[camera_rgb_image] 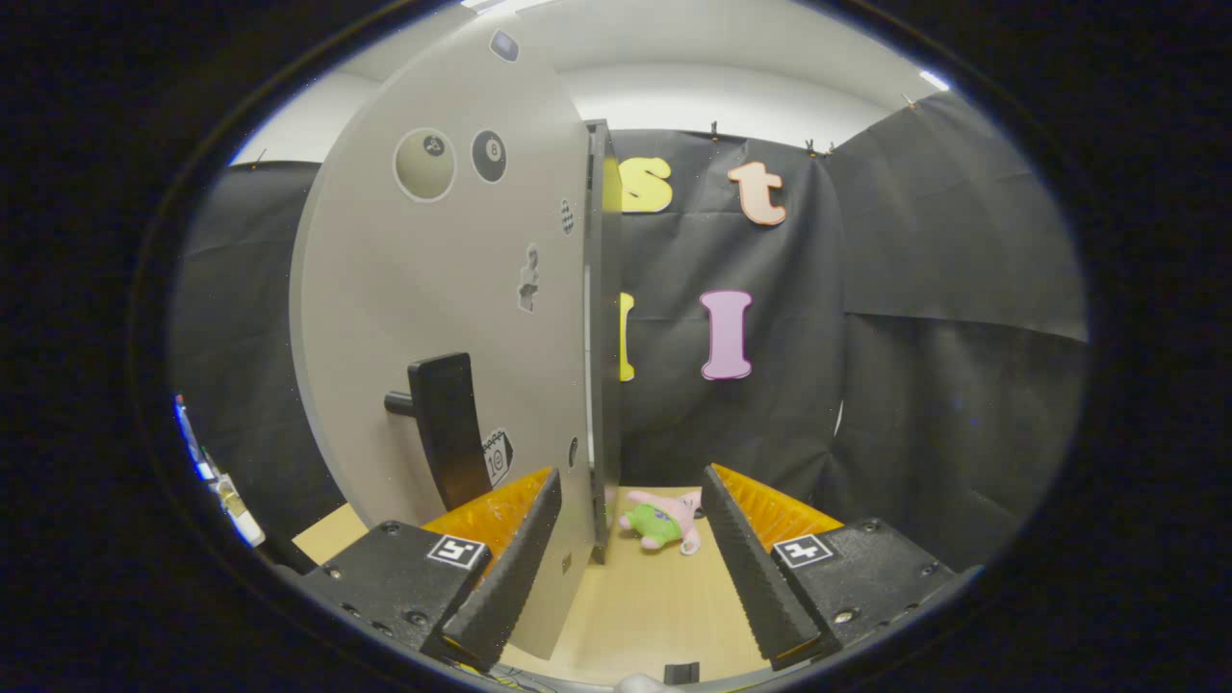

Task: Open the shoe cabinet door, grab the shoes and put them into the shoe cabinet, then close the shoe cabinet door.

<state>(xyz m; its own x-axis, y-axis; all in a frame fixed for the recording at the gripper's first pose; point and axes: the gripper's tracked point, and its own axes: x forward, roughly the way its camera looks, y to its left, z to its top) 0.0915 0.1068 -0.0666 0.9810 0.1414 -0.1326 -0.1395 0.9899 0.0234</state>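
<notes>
— Nearest the lens, what is the gripper (630, 539) doing?

— Its two fingers stand wide apart with nothing held between them. Their inner faces are ribbed, like rows of small teeth, and each finger sits on a blocky base carrying a square marker. The left finger (515, 568) lies just in front of the bottom edge of the shoe cabinet door (433, 318); whether it touches the panel cannot be told.

— And the door itself?

— It is a flat, smooth, pale grey panel, swung open and seen nearly edge-on, rising from the fingers toward twelve o'clock. Its curved look comes from the lens. A dark, upright bar handle (445, 428) stands off the panel on a short peg, at about ten o'clock from the left finger. Small stickers dot the panel: two billiard balls (452, 162) near the top, a little figure halfway down, and a badge beside the handle.

— What lies beyond?

— Just behind the door's free edge runs the dark edge of the cabinet (603, 337). Between the fingers and beyond them, a small plush toy (664, 520), pink with a green patch and soft-looking, lies on the light wooden tabletop (635, 606), close to the foot of that edge.

— Anything else?

— Wrinkled black cloth (914, 337) hangs behind, from one to four o'clock, clipped along its top, with a white wall above. A small dark block (681, 672) sits on the table at six o'clock.
</notes>
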